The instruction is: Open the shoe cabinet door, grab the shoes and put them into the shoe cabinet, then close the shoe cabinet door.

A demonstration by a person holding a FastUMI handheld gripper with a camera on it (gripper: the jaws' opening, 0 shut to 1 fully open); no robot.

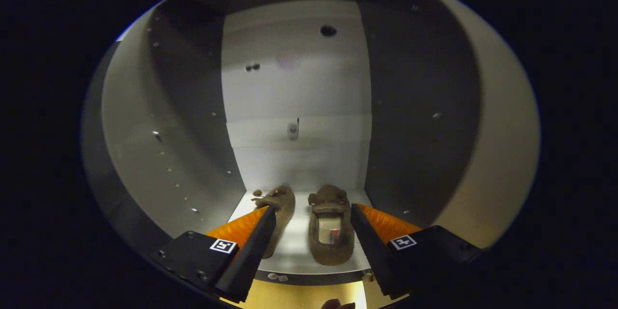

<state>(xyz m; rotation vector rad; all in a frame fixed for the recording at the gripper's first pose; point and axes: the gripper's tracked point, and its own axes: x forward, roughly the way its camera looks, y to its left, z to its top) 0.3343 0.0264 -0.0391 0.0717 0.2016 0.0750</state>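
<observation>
Two brown slip-on shoes lie side by side on the white floor (294, 246) of the open shoe cabinet, toes pointing toward the back wall. The left shoe (281, 210) is partly covered by my left finger. The right shoe (330, 231) lies between the fingers, nearer the right one, with its opening facing up. My gripper (314, 212) is open, its fingertips reaching over the cabinet floor on either side of the shoes, and neither finger presses on a shoe.
The cabinet's grey side walls (188, 120) stand close on both sides, with a white back wall (294, 87) bearing holes and a small fitting. The cabinet's front edge (309, 277) runs under the fingers, with pale wood floor below it.
</observation>
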